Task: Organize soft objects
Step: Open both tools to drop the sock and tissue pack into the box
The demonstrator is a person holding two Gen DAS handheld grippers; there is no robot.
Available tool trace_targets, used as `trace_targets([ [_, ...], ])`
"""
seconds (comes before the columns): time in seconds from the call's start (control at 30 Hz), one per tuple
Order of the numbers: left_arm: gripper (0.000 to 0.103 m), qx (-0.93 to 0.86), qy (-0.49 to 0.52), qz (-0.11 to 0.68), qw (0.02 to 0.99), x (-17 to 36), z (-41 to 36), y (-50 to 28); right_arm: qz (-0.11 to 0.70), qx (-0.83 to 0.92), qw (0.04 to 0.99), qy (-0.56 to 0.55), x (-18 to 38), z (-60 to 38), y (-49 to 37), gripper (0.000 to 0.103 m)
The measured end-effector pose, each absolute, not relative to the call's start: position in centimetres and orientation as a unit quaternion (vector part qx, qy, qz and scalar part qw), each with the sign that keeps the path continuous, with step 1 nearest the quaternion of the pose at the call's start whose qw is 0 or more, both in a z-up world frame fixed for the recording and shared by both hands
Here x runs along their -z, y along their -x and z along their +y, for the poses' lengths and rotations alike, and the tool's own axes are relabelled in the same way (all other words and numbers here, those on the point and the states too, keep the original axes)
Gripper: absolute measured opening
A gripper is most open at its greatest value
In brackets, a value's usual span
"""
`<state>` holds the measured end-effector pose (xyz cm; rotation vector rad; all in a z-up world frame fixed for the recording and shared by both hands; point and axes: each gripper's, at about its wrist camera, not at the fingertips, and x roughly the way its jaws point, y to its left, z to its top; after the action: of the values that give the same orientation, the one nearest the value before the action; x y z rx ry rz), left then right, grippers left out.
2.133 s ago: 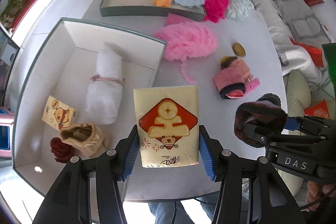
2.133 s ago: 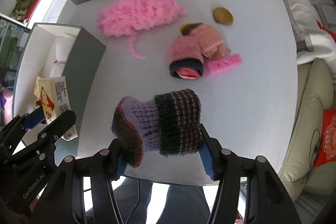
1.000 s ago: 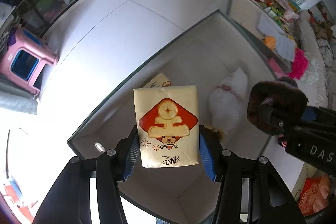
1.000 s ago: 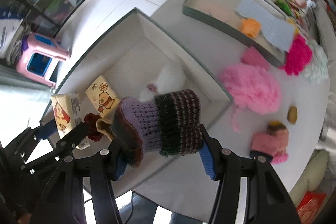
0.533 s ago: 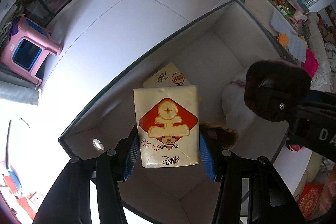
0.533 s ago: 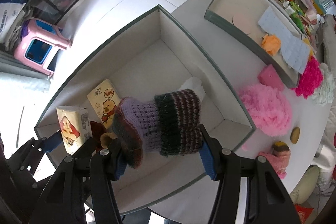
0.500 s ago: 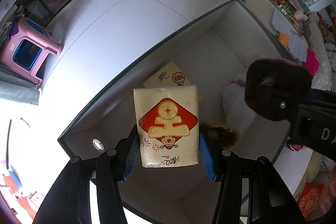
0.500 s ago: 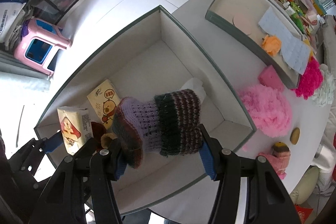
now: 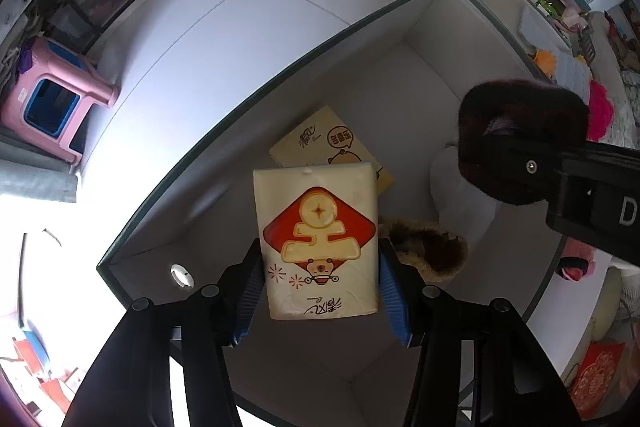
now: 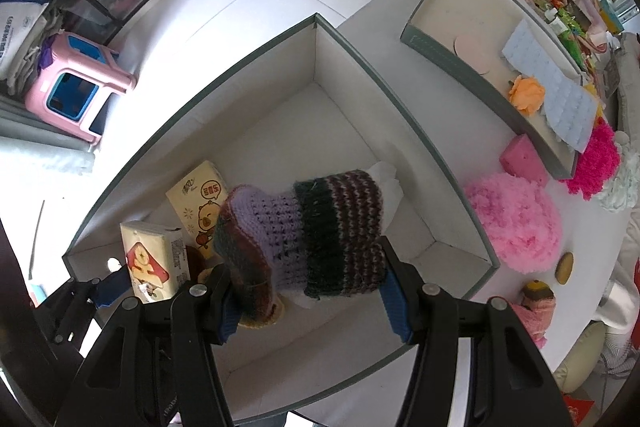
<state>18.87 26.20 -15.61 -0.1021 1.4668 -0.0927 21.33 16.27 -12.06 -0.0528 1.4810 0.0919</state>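
Observation:
My left gripper [image 9: 320, 291] is shut on a cream tissue pack with a red diamond print [image 9: 318, 241], held over the near left corner of a deep white box [image 9: 424, 23]. My right gripper [image 10: 306, 301] is shut on a knitted purple and striped bootie [image 10: 304, 235], hanging above the same box [image 10: 348, 47]. Inside the box lie a second tissue pack [image 10: 200, 205], a white roll [image 10: 386, 179], a tan furry pouch [image 9: 424, 243] and a dark red item, mostly hidden. In the right wrist view the left gripper's tissue pack [image 10: 154, 259] sits at the lower left.
A shallow tray [image 10: 448, 39] holds an orange flower [image 10: 526, 93] and a pale blue sheet. Pink fluffy items [image 10: 516, 223], a pink sponge [image 10: 520, 155], a pink knitted bootie [image 10: 532, 311] and a brown disc lie on the table. A pink stool [image 9: 52, 103] stands on the floor.
Both grippers have drifted a little further over the box and slightly lower, still gripping their items. In the last half second almost nothing moved.

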Motion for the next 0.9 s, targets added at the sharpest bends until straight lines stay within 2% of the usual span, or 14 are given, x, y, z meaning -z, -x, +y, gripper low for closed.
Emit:
trace_targets([
  [0.03, 0.055, 0.044, 0.047, 0.667, 0.742, 15.5, 26.2, -18.8, 0.674, -0.042, 0.737, 0.023, 12.0, 16.2, -21.4, 0.063],
  [0.1, 0.069, 0.044, 0.046, 0.664, 0.745, 15.3, 26.2, -18.7, 0.674, -0.044, 0.738, 0.018, 12.0, 16.1, -21.3, 0.066],
  [0.13, 0.086, 0.042, 0.044, 0.662, 0.747, 15.2, 26.1, -18.7, 0.674, -0.044, 0.738, 0.016, 12.0, 16.0, -21.3, 0.067],
  [0.17, 0.094, 0.038, 0.042, 0.657, 0.751, 14.9, 26.1, -18.6, 0.674, -0.045, 0.737, 0.014, 12.0, 15.9, -21.2, 0.071],
  [0.23, 0.095, 0.042, 0.044, 0.651, 0.756, 14.5, 25.9, -18.4, 0.673, -0.045, 0.738, 0.006, 11.9, 15.5, -21.1, 0.081],
  [0.3, 0.103, 0.051, 0.046, 0.656, 0.751, 14.5, 25.6, -18.5, 0.672, -0.046, 0.739, -0.004, 11.8, 15.0, -20.9, 0.084],
  [0.37, 0.102, 0.047, 0.033, 0.663, 0.747, 14.5, 25.1, -18.5, 0.671, -0.043, 0.740, -0.005, 11.6, 14.8, -20.7, 0.090],
  [0.4, 0.102, 0.045, 0.029, 0.662, 0.747, 14.5, 25.0, -18.4, 0.669, -0.042, 0.742, -0.003, 11.6, 14.6, -20.5, 0.099],
  [0.43, 0.102, 0.046, 0.026, 0.661, 0.749, 14.3, 24.7, -18.3, 0.667, -0.040, 0.744, -0.002, 11.5, 14.4, -20.3, 0.103],
  [0.9, 0.102, 0.051, -0.007, 0.666, 0.744, 13.3, 23.1, -17.4, 0.659, -0.018, 0.750, -0.050, 10.7, 10.9, -17.8, 0.103],
])
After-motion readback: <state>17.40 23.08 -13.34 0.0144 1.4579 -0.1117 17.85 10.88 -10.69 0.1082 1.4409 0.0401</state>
